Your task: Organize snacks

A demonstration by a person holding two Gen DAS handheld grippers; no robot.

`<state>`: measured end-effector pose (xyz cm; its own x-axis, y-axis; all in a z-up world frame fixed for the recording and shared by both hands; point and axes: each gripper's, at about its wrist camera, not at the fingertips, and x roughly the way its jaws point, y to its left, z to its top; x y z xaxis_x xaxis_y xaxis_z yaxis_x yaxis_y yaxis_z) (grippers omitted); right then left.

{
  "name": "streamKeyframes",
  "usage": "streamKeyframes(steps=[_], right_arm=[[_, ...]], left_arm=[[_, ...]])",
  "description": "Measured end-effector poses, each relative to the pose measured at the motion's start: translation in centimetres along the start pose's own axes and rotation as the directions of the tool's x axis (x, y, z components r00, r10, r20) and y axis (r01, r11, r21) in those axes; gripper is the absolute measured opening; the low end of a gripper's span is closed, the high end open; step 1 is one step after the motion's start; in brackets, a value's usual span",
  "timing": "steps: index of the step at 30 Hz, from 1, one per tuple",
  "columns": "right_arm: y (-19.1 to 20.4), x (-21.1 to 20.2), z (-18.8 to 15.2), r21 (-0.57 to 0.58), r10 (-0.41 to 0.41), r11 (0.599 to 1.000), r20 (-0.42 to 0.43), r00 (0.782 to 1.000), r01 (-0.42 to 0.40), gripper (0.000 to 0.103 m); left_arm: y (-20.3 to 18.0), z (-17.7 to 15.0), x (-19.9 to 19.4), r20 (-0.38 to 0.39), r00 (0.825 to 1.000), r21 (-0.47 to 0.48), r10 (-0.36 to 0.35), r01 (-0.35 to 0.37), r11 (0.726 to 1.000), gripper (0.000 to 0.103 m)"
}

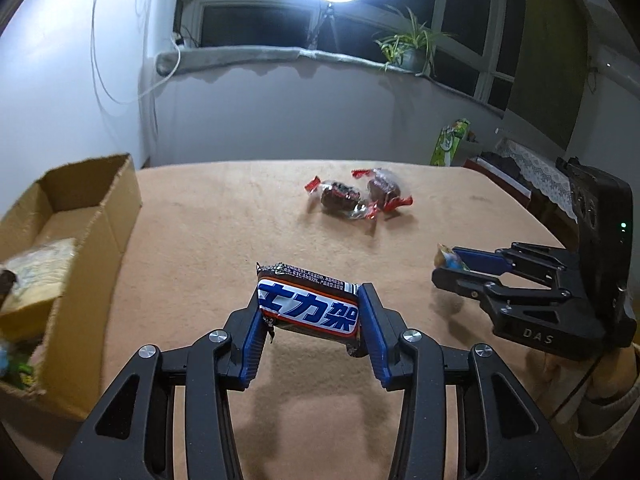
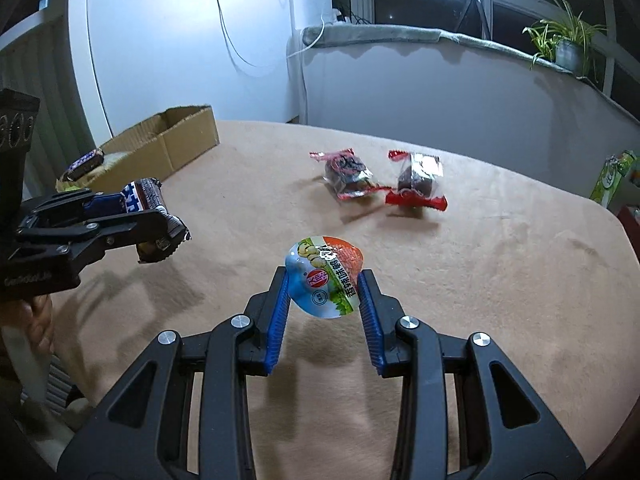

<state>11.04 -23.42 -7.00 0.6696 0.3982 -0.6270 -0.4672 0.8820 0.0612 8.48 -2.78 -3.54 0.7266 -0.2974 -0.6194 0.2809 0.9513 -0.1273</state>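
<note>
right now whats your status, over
Left gripper shut on chocolate bar, right gripper shut on jelly cup. Cardboard box far left. Two wrapped candies left on table; path clear.

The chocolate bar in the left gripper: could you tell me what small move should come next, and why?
Probably carry the chocolate bar leftward over the cardboard box: the left gripper already holds it clear of the table, and the box holds other snacks.
</note>
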Motion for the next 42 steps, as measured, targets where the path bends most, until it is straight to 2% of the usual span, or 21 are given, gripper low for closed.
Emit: streamKeyframes(steps=[8,17,28,42], right_arm=[[2.7,-2.4,1.1,-0.038,-0.011,0.999,0.058,0.998,0.013,0.036],[5.9,-3.1,2.7,-0.095,-0.011,0.995,0.078,0.997,0.018,0.036],[10.8,-2.2,5.1,-0.175,0.013,0.985,0.083,0.997,0.001,0.036],[18.8,1.6,8.4,-0.281,0.132,0.954,0.072,0.989,-0.107,0.036]], left_arm=[[-0.6,0.2,-3.8,0.085,0.995,0.022,0.044,-0.046,0.999,0.042],[1.1,-0.1,-7.3,0.158,0.985,0.000,0.068,-0.069,0.998,0.042],[4.8,-1.2,-9.2,0.194,0.976,-0.069,0.101,-0.089,0.994,0.042],[11.2,-3.2,-11.3,0.194,0.960,-0.193,0.202,-0.165,0.967,0.042]])
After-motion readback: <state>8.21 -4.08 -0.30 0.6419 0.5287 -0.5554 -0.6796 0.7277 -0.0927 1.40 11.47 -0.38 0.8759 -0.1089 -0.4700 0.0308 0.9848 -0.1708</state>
